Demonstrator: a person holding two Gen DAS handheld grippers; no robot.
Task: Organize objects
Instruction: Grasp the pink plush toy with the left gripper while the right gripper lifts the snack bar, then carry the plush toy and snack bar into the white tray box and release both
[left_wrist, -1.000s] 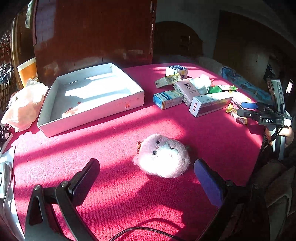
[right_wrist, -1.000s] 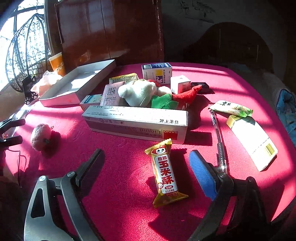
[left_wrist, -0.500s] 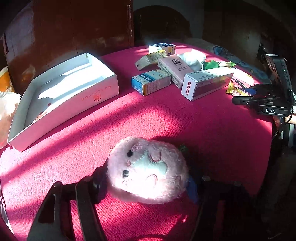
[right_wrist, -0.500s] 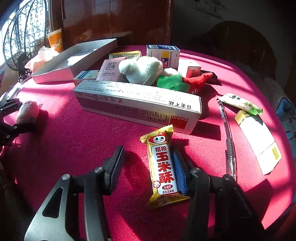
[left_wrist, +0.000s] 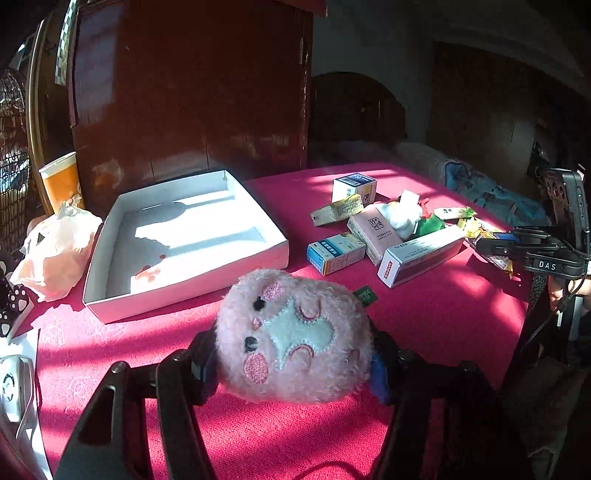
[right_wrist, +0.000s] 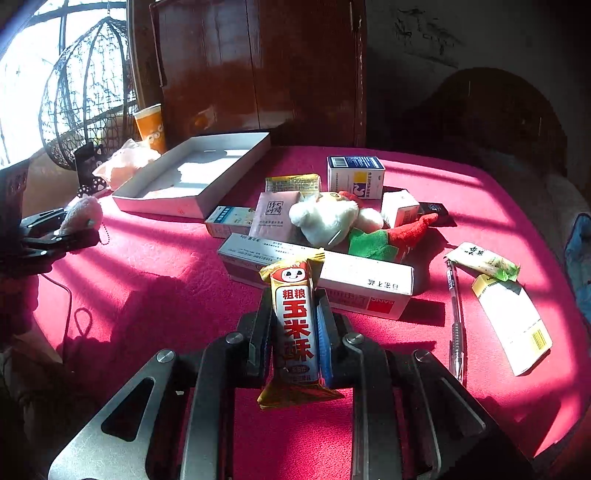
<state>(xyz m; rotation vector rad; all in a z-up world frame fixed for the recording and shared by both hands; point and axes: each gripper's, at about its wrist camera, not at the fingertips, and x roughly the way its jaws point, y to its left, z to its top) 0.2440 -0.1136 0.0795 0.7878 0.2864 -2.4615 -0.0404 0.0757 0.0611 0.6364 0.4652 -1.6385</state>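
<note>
My left gripper (left_wrist: 291, 360) is shut on a pink plush toy (left_wrist: 291, 336) and holds it above the red tablecloth; it also shows in the right wrist view (right_wrist: 83, 218). My right gripper (right_wrist: 293, 332) is shut on a yellow snack bar (right_wrist: 295, 325), lifted off the cloth. An empty white box tray (left_wrist: 192, 269) lies at the back left, also in the right wrist view (right_wrist: 162, 205). A pile of medicine boxes (right_wrist: 354, 177) and a white plush (right_wrist: 325, 218) lies mid-table.
A long white box (right_wrist: 365, 280) lies just ahead of the snack bar. A pen (right_wrist: 456, 317), a white carton (right_wrist: 513, 325) and a green packet (right_wrist: 484, 260) lie to the right. An orange cup (left_wrist: 61, 181) and a plastic bag (left_wrist: 55, 247) stand left of the tray.
Both grippers closed: the left on the pink plush, the right on the snack bar. Both objects have been lifted off the cloth.
</note>
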